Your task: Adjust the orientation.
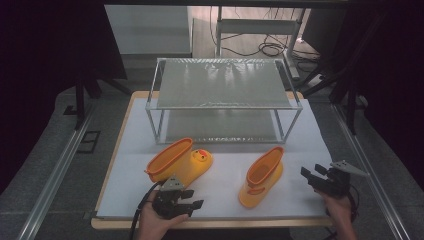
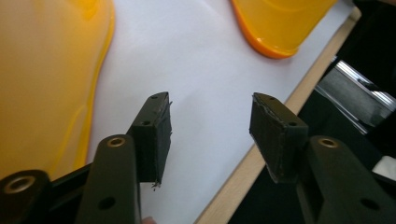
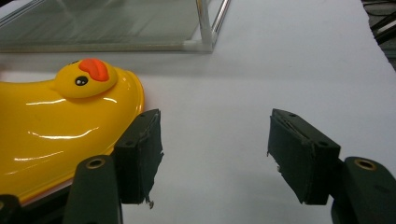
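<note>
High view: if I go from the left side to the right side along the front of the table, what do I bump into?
Left gripper → boot with the duck face → upright boot → right gripper.

The two yellow-orange duck-faced rain boots, one lying [image 1: 181, 161] and one upright [image 1: 262, 176], look like smooth, glossy plastic or perhaps rubber. The white table covering [image 1: 225, 170] is matt, over a pale wooden board edge [image 2: 243, 172]. The silver two-tier rack [image 1: 223, 97] looks metal-framed. The black gripper pads [image 3: 140, 156] appear rough and frayed.
</note>
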